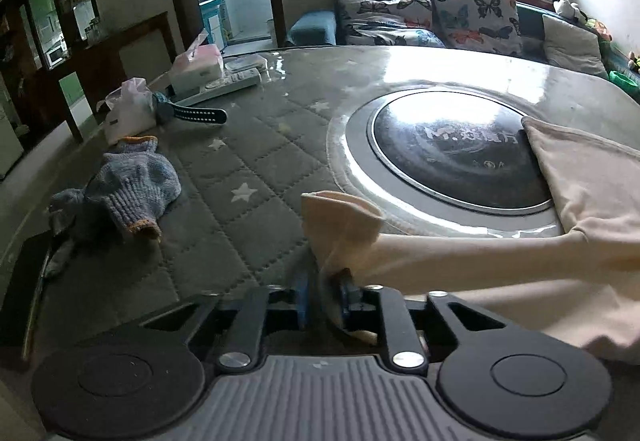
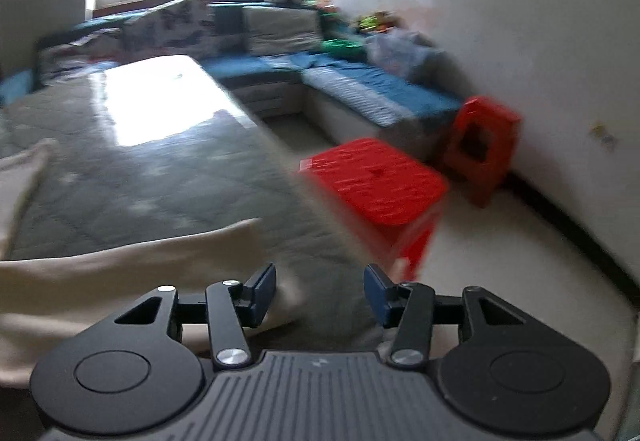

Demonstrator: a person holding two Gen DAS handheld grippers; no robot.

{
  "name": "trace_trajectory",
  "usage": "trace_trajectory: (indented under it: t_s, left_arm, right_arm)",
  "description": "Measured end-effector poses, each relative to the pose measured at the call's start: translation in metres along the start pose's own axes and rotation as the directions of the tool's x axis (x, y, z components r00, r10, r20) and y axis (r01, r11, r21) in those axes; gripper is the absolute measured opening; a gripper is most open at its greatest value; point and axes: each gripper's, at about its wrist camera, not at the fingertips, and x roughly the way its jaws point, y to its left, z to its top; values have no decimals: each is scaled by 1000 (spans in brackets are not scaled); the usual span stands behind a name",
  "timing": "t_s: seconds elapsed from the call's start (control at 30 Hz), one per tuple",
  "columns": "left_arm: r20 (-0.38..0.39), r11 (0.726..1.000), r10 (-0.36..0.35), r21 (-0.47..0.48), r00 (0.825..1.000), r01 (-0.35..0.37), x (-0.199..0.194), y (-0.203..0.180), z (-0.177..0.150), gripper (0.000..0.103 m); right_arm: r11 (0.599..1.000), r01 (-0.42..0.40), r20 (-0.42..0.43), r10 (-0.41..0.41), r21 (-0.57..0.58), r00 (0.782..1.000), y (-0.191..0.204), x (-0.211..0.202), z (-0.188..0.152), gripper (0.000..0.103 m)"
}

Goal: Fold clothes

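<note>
Both wrist views skim low over the table (image 1: 248,145), facing the sofa (image 2: 360,93).

Home living room, sofa (image 1: 400,23), cushions (image 1: 476,21), table (image 1: 248,169)

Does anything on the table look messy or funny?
Yes. The blue knitted gloves lie crumpled in a heap on the quilted table cover, not laid flat. The cream garment is bunched where the left gripper pinches it. The right gripper is open and holds nothing.

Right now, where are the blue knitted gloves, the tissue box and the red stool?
blue knitted gloves (image 1: 136,181): left wrist view, glove's palm.
tissue box (image 1: 198,67): left wrist view, box's side.
red stool (image 2: 376,177): right wrist view, seat top.
</note>
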Motion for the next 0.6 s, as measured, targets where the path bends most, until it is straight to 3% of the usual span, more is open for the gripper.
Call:
trace_trajectory:
  t_s: [0.07,0.17,0.3,0.37,0.43,0.6]
  left_arm:
    - [16,1000,-18,16,1000,17,-8,-2,0,27]
    - [43,998,-56,36,997,55,-22,-7,1,27]
    - [90,981,-178,91,980,170,-47,-23,4,27]
    - [108,961,-255,135,961,240,-58,-37,6,27]
    - [103,929,-347,178,932,325,-64,-55,7,27]
    - [39,812,-539,291,841,507,-72,-108,3,37]
  right_arm:
    - [1000,-31,16,31,1,999,-3,-9,3,49]
    - [988,-150,33,151,-34,988,7,-29,6,49]
    - [933,-343,27,348,-111,937,37,-52,9,47]
    - [892,-423,11,430,-158,903,55,-61,10,45]
    - [831,-514,-24,521,-212,853,79,-72,11,40]
    - [684,-664,-116,665,-302,738,126,-90,8,33]
